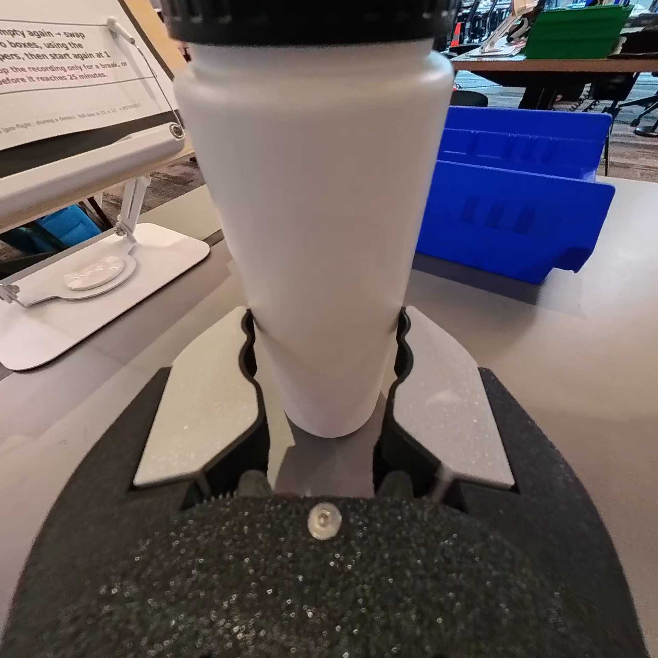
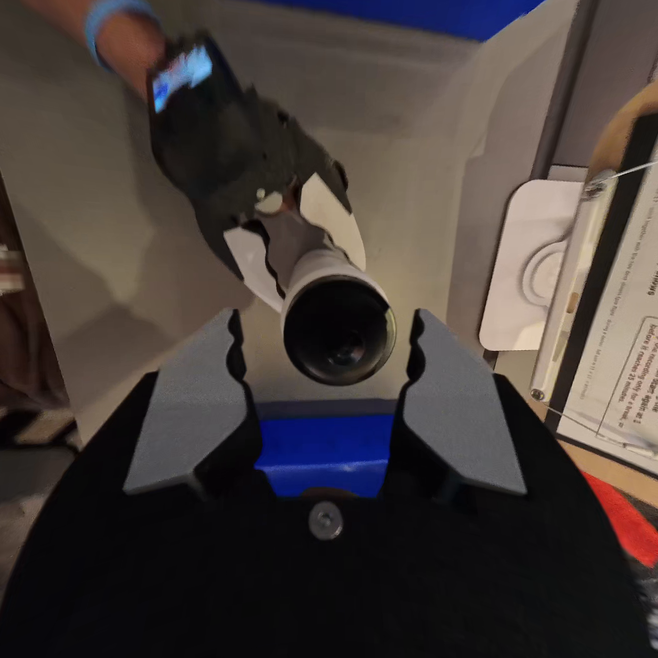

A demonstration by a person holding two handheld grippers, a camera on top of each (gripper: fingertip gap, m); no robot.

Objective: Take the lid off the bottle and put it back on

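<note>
- While the tall white plastic bottle (image 1: pixel 317 220) stands upright on the pale grey table (image 1: pixel 534 374), its black screw lid (image 1: pixel 306 21) sits on its neck, so the unscrewing is judged not yet begun or the refit just done.
- Around the bottle's lower body the left gripper (image 1: pixel 325 341) pinches from both sides, its dark pads (image 1: pixel 249 341) pressed into the wall; this low clamp probably steadies the bottle against the twisting of the lid.
- Above the bottle, looking straight down on the lid (image 2: pixel 338 320), the right gripper (image 2: pixel 325 341) is spread wide, each grey finger (image 2: pixel 199 391) standing clear of the lid's rim; it grips nothing and seems lined up to close on the lid.
- Just right of the bottle lies a blue plastic bin (image 1: pixel 512 199); to the bottle's left stands a white document stand (image 1: pixel 89 277) bearing a printed sheet.
- Cut off at the frame's top edge in the left wrist view, the lid shows only its ribbed skirt.
- Blur softens the right wrist view, so whether the lid is screwed tight or merely resting cannot be told.
</note>
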